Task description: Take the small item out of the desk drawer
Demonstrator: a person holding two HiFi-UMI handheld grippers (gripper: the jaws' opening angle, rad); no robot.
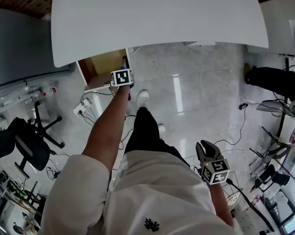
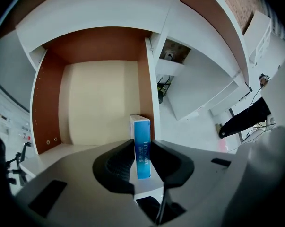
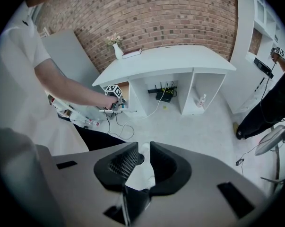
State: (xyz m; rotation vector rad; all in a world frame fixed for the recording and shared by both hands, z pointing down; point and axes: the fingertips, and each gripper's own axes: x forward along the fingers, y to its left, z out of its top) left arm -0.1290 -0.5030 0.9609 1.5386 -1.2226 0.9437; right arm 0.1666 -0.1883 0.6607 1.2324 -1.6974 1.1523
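Note:
The desk drawer [image 2: 99, 103] stands pulled out, its pale floor bare and its sides brown. A small blue and white box [image 2: 142, 143] stands on edge at the drawer's front right corner. My left gripper [image 2: 142, 155] is shut on the box, its dark pads against both faces. In the head view the left gripper [image 1: 123, 71] reaches into the drawer [image 1: 99, 70] under the white desk [image 1: 162, 13], and a bit of the blue box [image 1: 124, 62] shows. My right gripper [image 1: 206, 152] hangs low at my right side, open [image 3: 144, 157] with nothing between its fingers.
A black office chair [image 1: 25, 141] stands to the left. A power strip [image 1: 83, 106] and cables lie on the tiled floor below the drawer. Another person in black [image 1: 277, 81] is at the right, beside stands and cables.

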